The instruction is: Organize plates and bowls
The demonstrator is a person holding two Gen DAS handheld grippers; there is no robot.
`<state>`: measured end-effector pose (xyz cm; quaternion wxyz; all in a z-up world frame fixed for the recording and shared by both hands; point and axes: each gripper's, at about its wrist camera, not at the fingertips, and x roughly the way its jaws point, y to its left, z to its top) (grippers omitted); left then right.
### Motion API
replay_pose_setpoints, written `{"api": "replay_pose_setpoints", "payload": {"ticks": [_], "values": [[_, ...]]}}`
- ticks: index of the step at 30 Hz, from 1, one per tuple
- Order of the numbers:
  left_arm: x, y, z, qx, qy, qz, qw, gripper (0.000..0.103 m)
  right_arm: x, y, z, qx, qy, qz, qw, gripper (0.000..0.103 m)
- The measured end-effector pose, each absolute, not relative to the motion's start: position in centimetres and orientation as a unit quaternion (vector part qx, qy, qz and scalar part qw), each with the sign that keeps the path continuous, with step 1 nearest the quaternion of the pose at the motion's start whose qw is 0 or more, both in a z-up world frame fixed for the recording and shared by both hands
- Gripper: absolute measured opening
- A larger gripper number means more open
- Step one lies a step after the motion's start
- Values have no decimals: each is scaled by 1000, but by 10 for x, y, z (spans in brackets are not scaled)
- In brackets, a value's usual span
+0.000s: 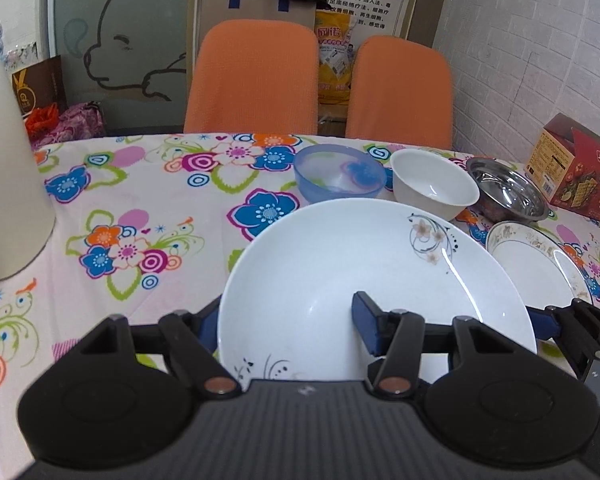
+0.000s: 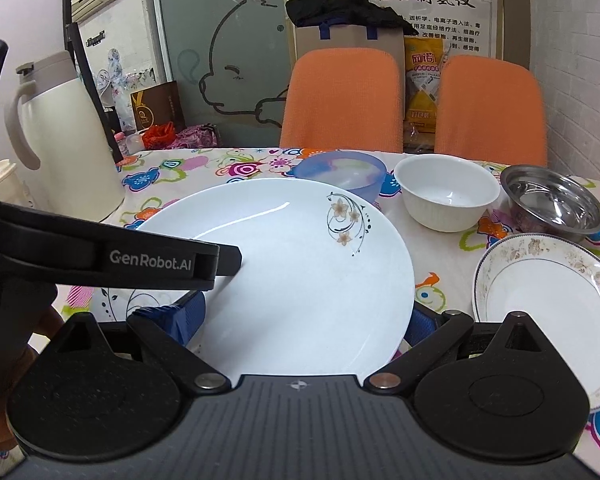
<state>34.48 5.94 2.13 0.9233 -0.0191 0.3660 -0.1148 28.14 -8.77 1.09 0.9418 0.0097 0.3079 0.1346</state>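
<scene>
Looking at big white plate (image 1: pixel 340 264): sits on desk (image 1: pixel 140 200), right at both tongs. Left tongs (image 1: pixel 288 324) spread, straddling its left rim, one finger inside, one outside. Right tongs (image 2: pixel 304 318) spread too, plate's near edge btwn fingers. Neither pinching afaict. Plate prob glazed ceramic: stiff, heavy-ish, slick, chips easily. Take at rim, one pad over + one under, keep level. Small patterned plate (image 2: pixel 540 292) just right of right tongs; blue bowl (image 1: pixel 336 176), white bowl (image 1: pixel 432 188), steel bowl (image 1: pixel 508 192) beyond.
</scene>
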Motion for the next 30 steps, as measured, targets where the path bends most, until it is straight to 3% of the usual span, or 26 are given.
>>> {"api": "replay_pose_setpoints", "payload": {"ticks": [14,30], "values": [[241,76,3,-44,381,-108,917,55,189,-79,2,23,314,135,939,87],[249,90,-23,-83,403,-113,904,61,198,-68,-22,-5,330,143,933,87]]}}
